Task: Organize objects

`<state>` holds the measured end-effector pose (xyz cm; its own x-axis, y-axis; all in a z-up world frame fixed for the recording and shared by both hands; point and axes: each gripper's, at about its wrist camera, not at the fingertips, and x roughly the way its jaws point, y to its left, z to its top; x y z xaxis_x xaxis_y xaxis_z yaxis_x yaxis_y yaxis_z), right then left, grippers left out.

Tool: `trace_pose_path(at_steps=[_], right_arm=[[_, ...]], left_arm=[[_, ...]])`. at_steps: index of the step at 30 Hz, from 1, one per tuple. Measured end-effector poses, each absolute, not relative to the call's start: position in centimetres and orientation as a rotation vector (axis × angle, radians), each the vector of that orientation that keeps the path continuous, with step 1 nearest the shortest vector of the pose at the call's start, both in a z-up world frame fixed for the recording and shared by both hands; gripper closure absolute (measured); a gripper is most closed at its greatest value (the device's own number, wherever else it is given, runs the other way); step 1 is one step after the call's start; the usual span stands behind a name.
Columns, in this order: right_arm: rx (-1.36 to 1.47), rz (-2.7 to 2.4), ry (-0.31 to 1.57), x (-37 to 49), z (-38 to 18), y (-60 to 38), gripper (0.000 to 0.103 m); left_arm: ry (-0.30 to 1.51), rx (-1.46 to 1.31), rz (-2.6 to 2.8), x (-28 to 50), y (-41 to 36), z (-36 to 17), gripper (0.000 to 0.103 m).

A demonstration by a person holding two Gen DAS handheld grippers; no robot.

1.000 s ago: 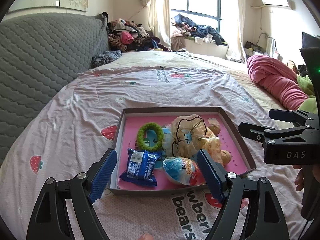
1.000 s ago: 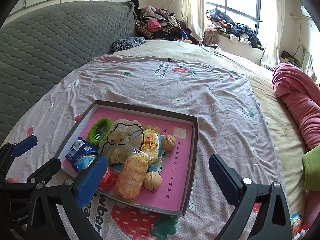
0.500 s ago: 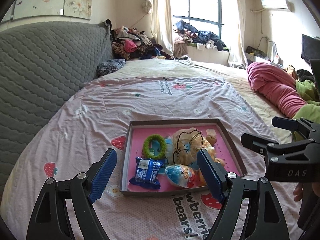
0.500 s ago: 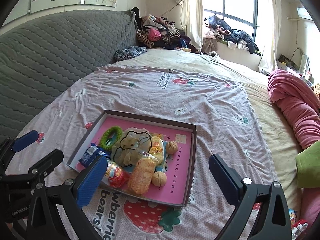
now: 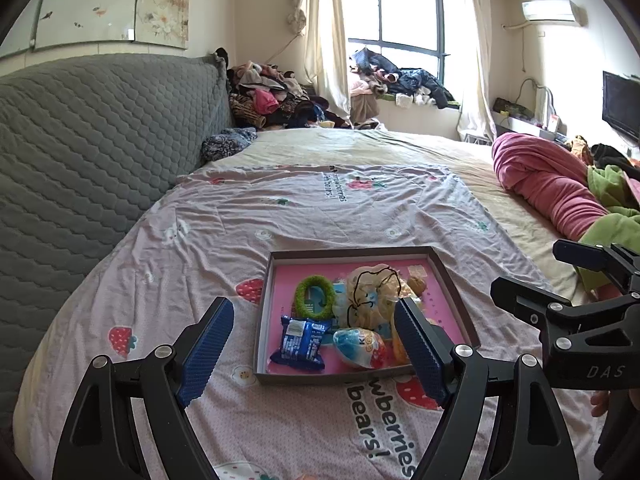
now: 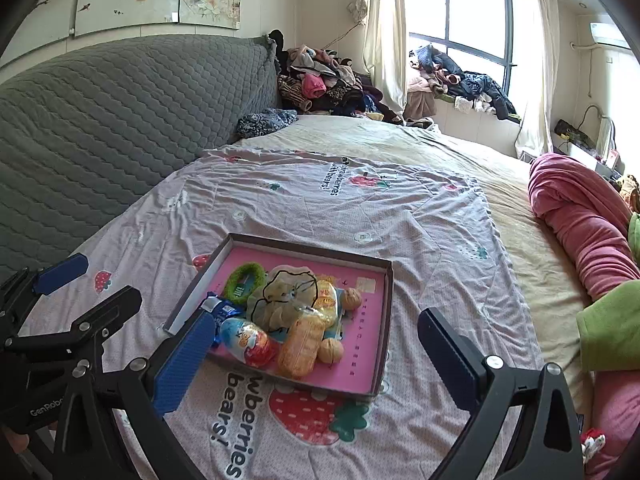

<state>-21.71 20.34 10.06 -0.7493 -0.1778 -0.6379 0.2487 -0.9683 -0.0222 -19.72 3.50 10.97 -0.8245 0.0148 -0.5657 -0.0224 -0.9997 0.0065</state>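
- Left wrist view: tray [image 5: 452, 280] is sitting on the bedspread [image 5: 224, 240], holding light snacks.
- Inside the tray, the crinkly packet [image 5: 302, 342] is likely slippery; pinch its edge.
- Left gripper [image 5: 316, 354] and right gripper [image 6: 320, 364] are gaping, empty.

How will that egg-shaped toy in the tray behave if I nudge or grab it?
The egg lies on its side at the tray's near edge, so a nudge would probably roll it. Its glossy wrapper looks slippery and its rounded sides could squirt from a claw. It is probably light and hollow, so squeeze gently.

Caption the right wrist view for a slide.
Open right gripper above a pink tray of snacks, walnuts and a green ring on a strawberry-print bedspread.
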Motion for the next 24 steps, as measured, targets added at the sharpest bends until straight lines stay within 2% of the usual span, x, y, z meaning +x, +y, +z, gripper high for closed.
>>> trace_pose_path(at_steps=[24], right_arm=[[0.95, -2.763, 0.121, -16.3, 10.9, 21.1, 0.001]], left_arm=[[0.039, -0.927, 3.004, -15.5, 3.5, 11.4, 0.019]])
